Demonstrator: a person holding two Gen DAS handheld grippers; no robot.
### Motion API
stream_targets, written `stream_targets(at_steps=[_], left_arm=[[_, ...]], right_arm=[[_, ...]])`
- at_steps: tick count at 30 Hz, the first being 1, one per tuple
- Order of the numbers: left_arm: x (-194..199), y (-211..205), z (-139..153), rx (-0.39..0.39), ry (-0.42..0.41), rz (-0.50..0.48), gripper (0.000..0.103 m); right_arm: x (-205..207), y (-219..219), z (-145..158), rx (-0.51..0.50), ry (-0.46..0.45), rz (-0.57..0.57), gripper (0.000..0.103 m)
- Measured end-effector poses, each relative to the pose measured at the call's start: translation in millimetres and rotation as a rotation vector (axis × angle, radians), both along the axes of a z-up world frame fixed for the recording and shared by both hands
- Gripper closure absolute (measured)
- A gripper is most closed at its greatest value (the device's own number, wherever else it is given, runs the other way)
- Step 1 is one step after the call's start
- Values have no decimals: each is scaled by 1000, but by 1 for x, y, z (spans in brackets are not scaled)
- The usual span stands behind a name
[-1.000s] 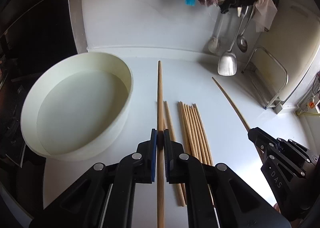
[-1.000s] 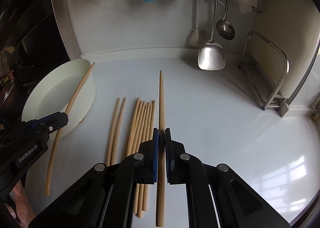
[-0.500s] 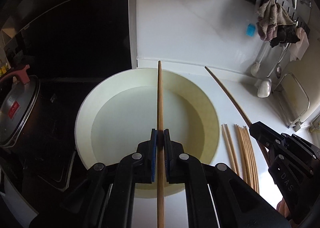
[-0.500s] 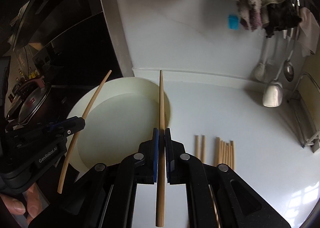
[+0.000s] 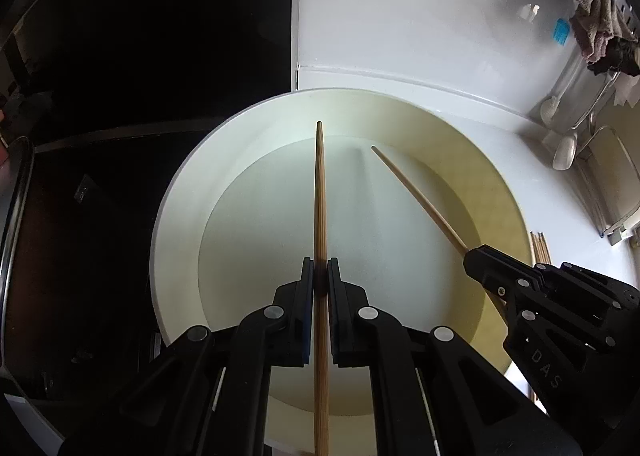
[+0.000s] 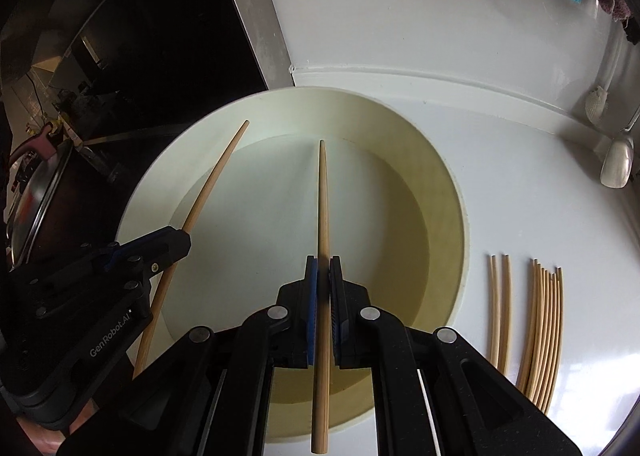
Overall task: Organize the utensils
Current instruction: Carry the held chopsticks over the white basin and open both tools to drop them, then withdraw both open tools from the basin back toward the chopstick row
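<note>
Over the basin (image 5: 188,191): I hold both grippers above it.
Left gripper (image 5: 320,276): clamped on one chopstick (image 5: 320,195).
Right gripper (image 6: 323,276): clamped on another chopstick (image 6: 323,207).
Tabletop (image 6: 520,191): spare chopsticks (image 6: 540,320) beside basin.

Two claws are in view: the left claw (image 5: 320,280) and the right claw (image 6: 323,276), each clamped on one wooden chopstick, so two chopsticks are held (image 5: 321,195) (image 6: 323,207). One round cream basin (image 6: 456,215) sits on the tabletop (image 6: 520,195). At about four o'clock from the basin lie loose chopsticks: a pair of two (image 6: 500,308), then a bundle (image 6: 544,328) of roughly seven, the exact count unclear.
</note>
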State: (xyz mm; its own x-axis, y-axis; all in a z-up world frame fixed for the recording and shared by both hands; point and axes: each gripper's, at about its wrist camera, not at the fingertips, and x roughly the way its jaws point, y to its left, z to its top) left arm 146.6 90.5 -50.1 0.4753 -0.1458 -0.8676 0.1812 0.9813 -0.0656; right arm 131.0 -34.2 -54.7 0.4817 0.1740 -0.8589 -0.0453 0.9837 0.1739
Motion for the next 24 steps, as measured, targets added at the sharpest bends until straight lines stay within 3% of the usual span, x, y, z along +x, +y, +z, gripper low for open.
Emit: stream_targets(at_steps=[13,19,21,24], left_arm=[[33,1,-34,7,91,-22,95],[37,7,-34,15,81,-16,95],[36,9,-32,18,70,-9,90],[34,14,-27,12,56,3,71]], right_arm=[[31,12,-33,-26,104,-10,97],[40,14,-35,-38,121,-12,97],[41,13,-34,-42,118,-16,95],[39,10,-28,-36,98,-29,88]])
